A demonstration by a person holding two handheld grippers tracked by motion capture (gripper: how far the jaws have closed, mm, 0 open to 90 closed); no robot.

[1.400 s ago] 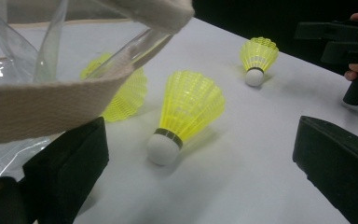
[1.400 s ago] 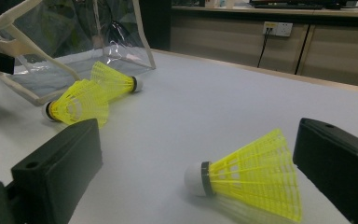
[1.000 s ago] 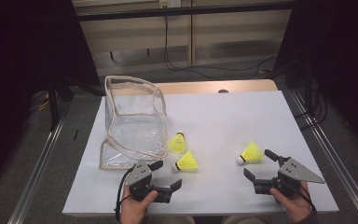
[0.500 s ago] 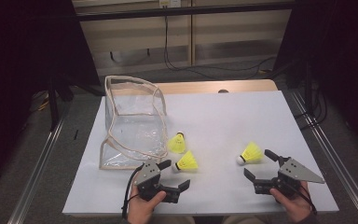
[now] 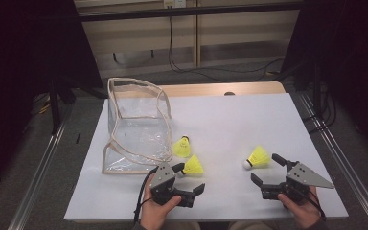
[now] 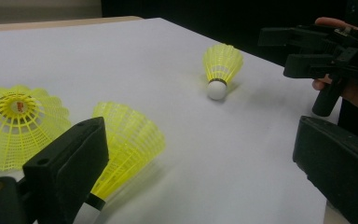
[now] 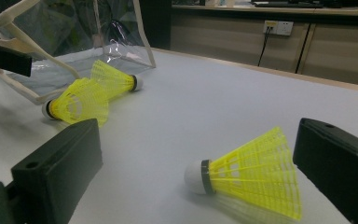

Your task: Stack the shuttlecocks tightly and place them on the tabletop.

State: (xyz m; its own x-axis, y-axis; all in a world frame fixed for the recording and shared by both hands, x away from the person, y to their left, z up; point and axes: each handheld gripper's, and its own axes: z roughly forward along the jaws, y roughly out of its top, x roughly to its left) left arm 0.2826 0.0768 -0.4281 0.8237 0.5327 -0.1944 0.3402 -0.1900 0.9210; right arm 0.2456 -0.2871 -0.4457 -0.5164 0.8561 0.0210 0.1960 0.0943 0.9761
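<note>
Shuttlecocks, three of them, yellow plastic with white cork tips, lie on a white table point(image 5: 230, 124) beside a clear plastic pouch with cream piping point(image 5: 134, 127) that stands open at the table's left.

From the high view, the left gripper point(image 5: 191, 177) has slid forward and to the right over the last second. Its black jaws now stand wide apart, with the nearest yellow shuttlecock point(image 5: 192, 166) just beyond its upper jaw. A second yellow shuttlecock point(image 5: 182, 146) rests just behind that one, close to the pouch. The right gripper point(image 5: 264, 168) has not moved; its jaws gape wide, with the third yellow shuttlecock point(image 5: 258, 157) lying just to their left, not yet between them.

From the left gripper view, the left gripper point(image 6: 200, 168) is spread open with nothing held. The nearest shuttlecock point(image 6: 126, 144) lies on its side right against the inner face of the left-hand jaw, its skirt pointing away. The second shuttlecock point(image 6: 18, 123) shows farther left, and the third point(image 6: 220, 70) lies well ahead, near the other hand's tool.

From the right gripper view, the right gripper point(image 7: 198, 172) is also wide and empty. The third shuttlecock point(image 7: 256, 175) lies on its side between the jaws, nearer the right-hand one, cork tip pointing left. The other two point(image 7: 81, 100) rest by the pouch point(image 7: 74, 42) beyond.

The left tool's advance suggests it is lining up to pick the nearest shuttlecock, probably for the pouch; no grasp is made yet.
</note>
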